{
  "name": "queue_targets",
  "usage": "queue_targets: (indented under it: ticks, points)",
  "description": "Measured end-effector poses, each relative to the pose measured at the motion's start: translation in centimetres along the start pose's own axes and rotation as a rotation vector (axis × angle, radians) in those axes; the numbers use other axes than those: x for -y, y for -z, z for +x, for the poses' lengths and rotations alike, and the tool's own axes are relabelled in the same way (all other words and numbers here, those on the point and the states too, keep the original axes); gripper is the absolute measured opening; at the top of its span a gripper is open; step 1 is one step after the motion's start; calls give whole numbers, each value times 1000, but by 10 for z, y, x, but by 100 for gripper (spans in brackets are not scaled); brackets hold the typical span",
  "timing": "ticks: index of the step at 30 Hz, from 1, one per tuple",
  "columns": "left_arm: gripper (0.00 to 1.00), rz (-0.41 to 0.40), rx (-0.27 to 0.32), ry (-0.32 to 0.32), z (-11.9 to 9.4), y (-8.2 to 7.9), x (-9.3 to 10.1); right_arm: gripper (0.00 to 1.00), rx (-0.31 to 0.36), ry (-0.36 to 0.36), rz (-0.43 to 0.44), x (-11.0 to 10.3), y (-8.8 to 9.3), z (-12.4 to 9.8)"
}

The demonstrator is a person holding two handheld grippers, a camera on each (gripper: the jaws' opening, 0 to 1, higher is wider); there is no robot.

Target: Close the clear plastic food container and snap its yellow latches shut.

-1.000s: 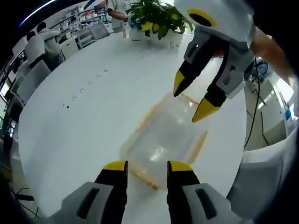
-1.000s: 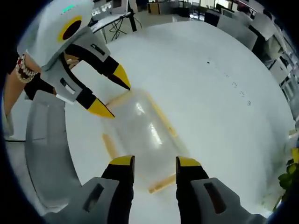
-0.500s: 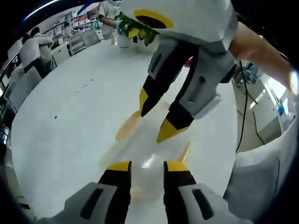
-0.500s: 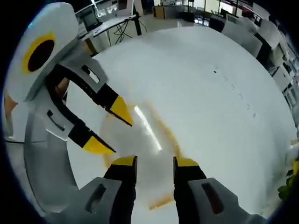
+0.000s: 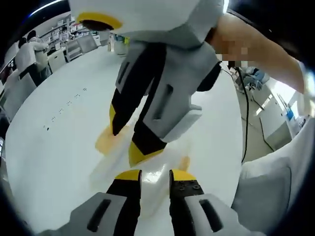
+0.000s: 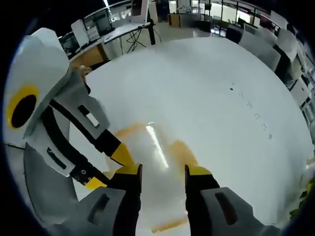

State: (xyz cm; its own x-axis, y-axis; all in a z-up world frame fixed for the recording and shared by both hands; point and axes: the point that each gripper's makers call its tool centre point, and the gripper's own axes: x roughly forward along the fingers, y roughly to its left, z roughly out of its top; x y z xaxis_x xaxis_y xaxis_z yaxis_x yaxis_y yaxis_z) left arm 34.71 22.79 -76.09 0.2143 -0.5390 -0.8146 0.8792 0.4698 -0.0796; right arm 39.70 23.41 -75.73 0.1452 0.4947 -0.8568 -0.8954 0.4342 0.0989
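White table (image 6: 211,88), blurred container (image 6: 155,147) underneath grippers

Clear container (image 6: 147,150) on white table, yellow latches (image 6: 183,150) visible

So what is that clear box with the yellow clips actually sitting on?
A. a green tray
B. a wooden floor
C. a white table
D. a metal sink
C: the clear box with its yellow clips rests directly on a broad white table, with both hand-held grippers, left and right, poised just over it.
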Motion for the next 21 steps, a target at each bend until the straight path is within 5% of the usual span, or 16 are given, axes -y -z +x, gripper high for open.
queue_targets:
  ticks: [11, 17, 21]
  points:
    - [25, 81, 41, 33, 0, 5, 11, 31, -39, -50, -31, 0, 9, 11]
    - [35, 240, 50, 43, 3, 8, 22, 28, -53, -115, -85, -9, 7, 13]
    - [34, 364, 25, -9, 5, 9, 18, 28, -78, -136, -96, -10, 6, 15]
